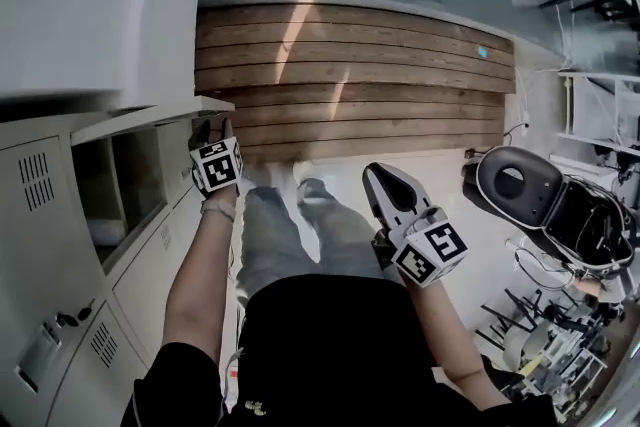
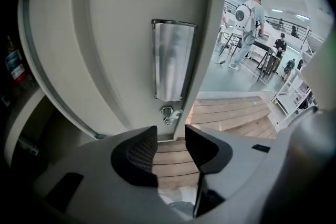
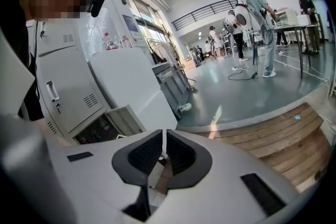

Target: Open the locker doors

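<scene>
Grey lockers (image 1: 45,215) run down the left of the head view. One locker door (image 1: 150,119) stands swung out over its dark compartment (image 1: 120,183). My left gripper (image 1: 212,127) is at that door's free edge, open, with nothing between its pads. In the left gripper view the door (image 2: 121,44) fills the frame, with its metal handle plate (image 2: 172,60) and lock (image 2: 168,113) just beyond the left gripper (image 2: 170,147). My right gripper (image 1: 385,185) hangs in mid-air over the person's legs, shut and empty. In its own view the right gripper (image 3: 164,152) points past the open door (image 3: 123,118) towards the hall.
A large white cabinet (image 1: 90,5) rises behind the lockers. A wooden step platform (image 1: 350,75) lies ahead, grey floor beyond it. A black seat-like device (image 1: 530,190), cables and white racks (image 1: 600,115) crowd the right. People (image 2: 247,23) stand far off.
</scene>
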The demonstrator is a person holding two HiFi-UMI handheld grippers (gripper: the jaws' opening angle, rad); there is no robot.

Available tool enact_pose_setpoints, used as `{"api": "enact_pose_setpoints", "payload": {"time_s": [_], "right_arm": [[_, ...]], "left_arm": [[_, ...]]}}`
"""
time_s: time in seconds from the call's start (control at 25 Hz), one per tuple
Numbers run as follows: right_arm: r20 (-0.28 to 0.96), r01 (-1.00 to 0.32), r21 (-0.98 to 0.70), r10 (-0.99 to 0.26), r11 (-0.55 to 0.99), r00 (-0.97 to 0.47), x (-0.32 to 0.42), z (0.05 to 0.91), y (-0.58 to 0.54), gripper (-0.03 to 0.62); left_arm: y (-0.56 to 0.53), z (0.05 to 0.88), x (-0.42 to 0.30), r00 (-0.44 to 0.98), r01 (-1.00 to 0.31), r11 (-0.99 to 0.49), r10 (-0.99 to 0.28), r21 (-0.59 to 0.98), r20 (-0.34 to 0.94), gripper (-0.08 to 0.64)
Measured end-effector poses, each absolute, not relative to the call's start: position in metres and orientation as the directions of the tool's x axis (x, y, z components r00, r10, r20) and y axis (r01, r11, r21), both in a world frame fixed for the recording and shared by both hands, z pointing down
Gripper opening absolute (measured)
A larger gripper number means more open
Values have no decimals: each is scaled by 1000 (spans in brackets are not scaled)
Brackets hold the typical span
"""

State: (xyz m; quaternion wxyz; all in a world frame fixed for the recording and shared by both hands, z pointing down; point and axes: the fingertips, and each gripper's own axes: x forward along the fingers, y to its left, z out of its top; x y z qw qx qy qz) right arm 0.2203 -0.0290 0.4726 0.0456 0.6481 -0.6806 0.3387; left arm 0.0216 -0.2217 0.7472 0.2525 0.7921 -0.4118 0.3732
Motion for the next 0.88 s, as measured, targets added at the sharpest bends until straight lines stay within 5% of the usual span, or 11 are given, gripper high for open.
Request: {"api": "enact_pose_setpoints", "payload": {"time_s": [0.52, 0.88], "right_arm": [[481, -905, -404, -872, -131, -89, 216, 461, -28, 48], [439, -916, -402, -873, 18, -210, 179, 440, -53, 48]], "left_arm": [[-248, 724, 32, 415, -794, -603, -451, 73, 790, 173], [-218, 675, 4, 433, -795, -597, -442, 103, 785, 28]]}}
